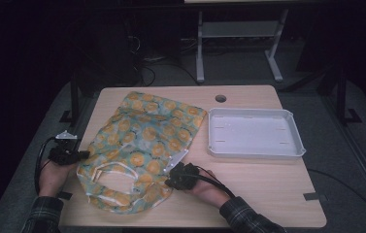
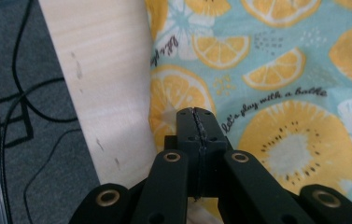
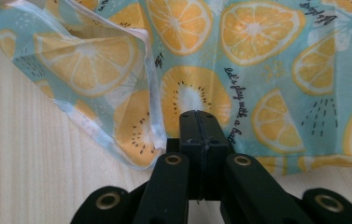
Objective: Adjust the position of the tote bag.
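A teal cloth bag point(image 1: 146, 131) printed with orange slices lies flat on the wooden table point(image 1: 263, 194), its handle loop point(image 1: 104, 167) toward the person. My left gripper point(image 1: 84, 156) is at the bag's left edge. In the left gripper view its jaws point(image 2: 195, 113) are pressed together over the bag's hem point(image 2: 164, 107). My right gripper point(image 1: 169, 180) is at the bag's near right edge. In the right gripper view its jaws point(image 3: 198, 114) are closed where a folded hem point(image 3: 152, 102) of the bag point(image 3: 257, 60) runs down to them.
A shallow white tray point(image 1: 214, 133) with nothing in it stands on the right half of the table. A round hole point(image 1: 221, 98) sits near the far edge. The left table edge point(image 2: 78, 130) is close to my left gripper, with dark floor and cables point(image 2: 24, 93) beyond.
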`<action>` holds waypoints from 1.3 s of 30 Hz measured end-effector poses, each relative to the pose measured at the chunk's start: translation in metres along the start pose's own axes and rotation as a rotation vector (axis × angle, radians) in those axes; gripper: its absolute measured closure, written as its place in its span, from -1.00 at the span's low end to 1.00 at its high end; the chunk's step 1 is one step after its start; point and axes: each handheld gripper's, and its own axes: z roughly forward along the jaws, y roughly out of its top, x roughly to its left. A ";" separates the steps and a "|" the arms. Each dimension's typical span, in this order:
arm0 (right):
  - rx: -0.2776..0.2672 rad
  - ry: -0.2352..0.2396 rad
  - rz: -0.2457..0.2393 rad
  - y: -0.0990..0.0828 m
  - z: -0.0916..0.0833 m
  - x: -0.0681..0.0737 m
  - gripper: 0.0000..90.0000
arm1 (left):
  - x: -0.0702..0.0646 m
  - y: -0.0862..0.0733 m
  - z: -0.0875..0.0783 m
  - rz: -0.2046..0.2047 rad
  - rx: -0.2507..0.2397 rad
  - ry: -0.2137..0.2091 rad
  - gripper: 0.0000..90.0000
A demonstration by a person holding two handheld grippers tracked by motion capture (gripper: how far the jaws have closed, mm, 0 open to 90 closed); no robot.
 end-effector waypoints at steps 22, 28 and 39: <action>0.070 -0.023 0.001 -0.014 -0.020 -0.017 0.99 | -0.045 -0.012 -0.004 0.082 0.087 -0.115 0.99; 0.099 -0.015 0.004 -0.023 -0.030 -0.024 0.99 | -0.064 -0.017 -0.005 0.101 0.083 -0.167 0.99; 0.136 -0.012 0.018 -0.048 -0.054 -0.043 0.99 | -0.107 -0.026 -0.007 0.160 0.082 -0.254 0.99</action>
